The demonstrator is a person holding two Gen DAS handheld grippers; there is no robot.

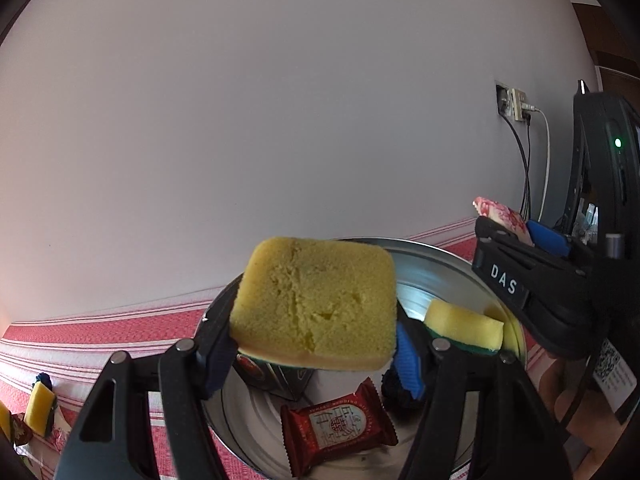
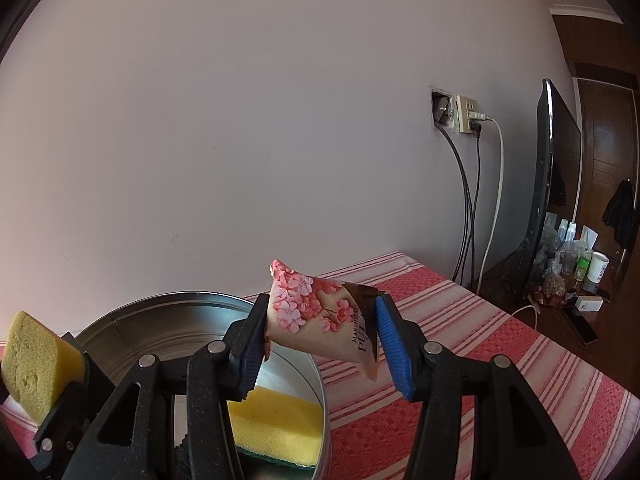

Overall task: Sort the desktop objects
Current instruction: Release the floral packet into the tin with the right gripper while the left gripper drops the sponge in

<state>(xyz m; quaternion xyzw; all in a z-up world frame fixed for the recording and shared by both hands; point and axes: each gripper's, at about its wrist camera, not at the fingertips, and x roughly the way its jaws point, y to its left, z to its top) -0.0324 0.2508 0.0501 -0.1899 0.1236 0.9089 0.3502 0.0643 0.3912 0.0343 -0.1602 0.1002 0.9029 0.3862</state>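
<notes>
left gripper (image 1: 316, 354): clamped on sponge (image 1: 316, 304), held above basin (image 1: 452, 264) for dropping | right gripper (image 2: 320, 350): clamped on snack packet (image 2: 320, 320), beside basin rim, likely next in

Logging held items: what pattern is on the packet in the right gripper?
Pink blossoms on the packet, clearest in right wrist view.

— Sponge (image 1: 314, 306)?
— Yellow, pitted, tilted — pinched in the left gripper (image 1: 316, 354), above the tin (image 1: 440, 258).
— Packet (image 2: 324, 316)?
— Pink, flowered, slanted between the right gripper's (image 2: 320, 350) fingers, at the tin's rim.
</notes>
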